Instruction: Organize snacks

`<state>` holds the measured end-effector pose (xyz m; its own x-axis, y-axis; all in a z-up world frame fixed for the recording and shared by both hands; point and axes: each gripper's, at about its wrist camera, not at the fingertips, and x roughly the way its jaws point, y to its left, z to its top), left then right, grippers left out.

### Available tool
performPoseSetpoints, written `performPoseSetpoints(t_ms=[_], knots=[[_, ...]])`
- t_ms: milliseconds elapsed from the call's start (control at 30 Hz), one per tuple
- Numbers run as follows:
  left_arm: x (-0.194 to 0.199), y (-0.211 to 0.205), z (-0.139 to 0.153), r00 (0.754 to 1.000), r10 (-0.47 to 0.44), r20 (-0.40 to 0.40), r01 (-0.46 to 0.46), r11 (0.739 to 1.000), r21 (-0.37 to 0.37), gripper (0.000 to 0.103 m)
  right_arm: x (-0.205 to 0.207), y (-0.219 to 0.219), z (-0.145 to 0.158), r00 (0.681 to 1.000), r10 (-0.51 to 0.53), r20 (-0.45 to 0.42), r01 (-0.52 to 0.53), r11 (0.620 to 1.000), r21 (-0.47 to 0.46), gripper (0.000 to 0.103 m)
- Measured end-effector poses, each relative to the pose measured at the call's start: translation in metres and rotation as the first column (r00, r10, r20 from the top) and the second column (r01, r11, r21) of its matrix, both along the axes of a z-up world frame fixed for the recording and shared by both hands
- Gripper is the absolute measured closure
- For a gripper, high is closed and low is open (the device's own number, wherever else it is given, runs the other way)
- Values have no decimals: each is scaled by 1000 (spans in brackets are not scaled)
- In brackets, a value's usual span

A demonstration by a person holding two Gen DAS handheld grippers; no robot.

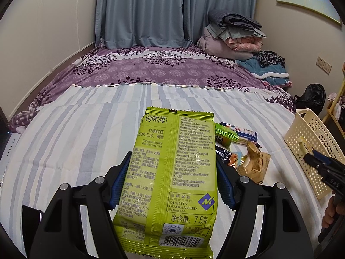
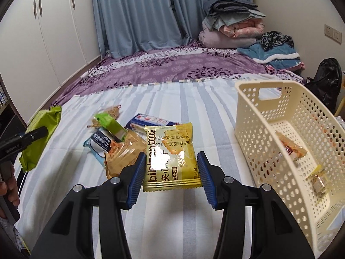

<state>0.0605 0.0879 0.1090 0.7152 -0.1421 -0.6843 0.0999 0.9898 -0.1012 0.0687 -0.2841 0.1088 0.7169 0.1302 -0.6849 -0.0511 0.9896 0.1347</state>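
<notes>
My left gripper (image 1: 170, 172) is shut on a light green seaweed packet (image 1: 172, 172) and holds it above the striped bed sheet; the packet also shows at the left of the right wrist view (image 2: 41, 133). My right gripper (image 2: 171, 168) is shut on a yellow biscuit packet (image 2: 170, 157), just left of a cream perforated basket (image 2: 258, 138). The basket holds two small wrapped snacks (image 2: 291, 149). A pile of several snack packets (image 2: 116, 138) lies on the sheet beyond the yellow packet; the pile also shows in the left wrist view (image 1: 241, 146).
The striped sheet (image 1: 75, 140) covers the near bed, with a purple floral cover (image 1: 151, 69) beyond. Folded quilts (image 1: 232, 36) and clothes lie at the far right. A black bag (image 2: 325, 82) sits right of the bed. White wardrobes (image 2: 43, 32) stand left.
</notes>
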Motion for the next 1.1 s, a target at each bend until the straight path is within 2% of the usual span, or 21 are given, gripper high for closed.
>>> performPoseSetpoints(t_ms=[200, 467, 600, 700, 800, 900, 1033, 1100], knots=[[-5, -1, 3, 1000, -4, 3, 4, 1000, 2, 31, -17, -22, 24, 997, -49, 67, 48, 999, 10, 54], [-14, -17, 19, 999, -28, 27, 27, 999, 18, 31, -41, -77, 47, 968, -207, 144, 206, 978, 19, 54], [-18, -28, 27, 998, -48, 41, 47, 999, 28, 31, -50, -110, 48, 947, -285, 146, 285, 958, 23, 54], [-21, -37, 31, 997, -61, 48, 59, 998, 37, 31, -61, -126, 48, 938, -317, 144, 310, 948, 64, 54], [-22, -47, 34, 996, -78, 52, 76, 996, 43, 31, -73, -120, 47, 949, -283, 142, 272, 958, 88, 54], [-23, -55, 37, 994, -96, 56, 94, 995, 40, 31, -80, -93, 36, 974, -193, 120, 184, 980, 79, 54], [-25, -63, 37, 991, -117, 59, 115, 993, 40, 31, -77, -53, 7, 997, -55, 50, 52, 998, 41, 53], [-26, -63, 37, 991, -118, 60, 115, 993, 39, 31, -71, -44, -5, 999, -40, 24, 40, 999, 30, 53]])
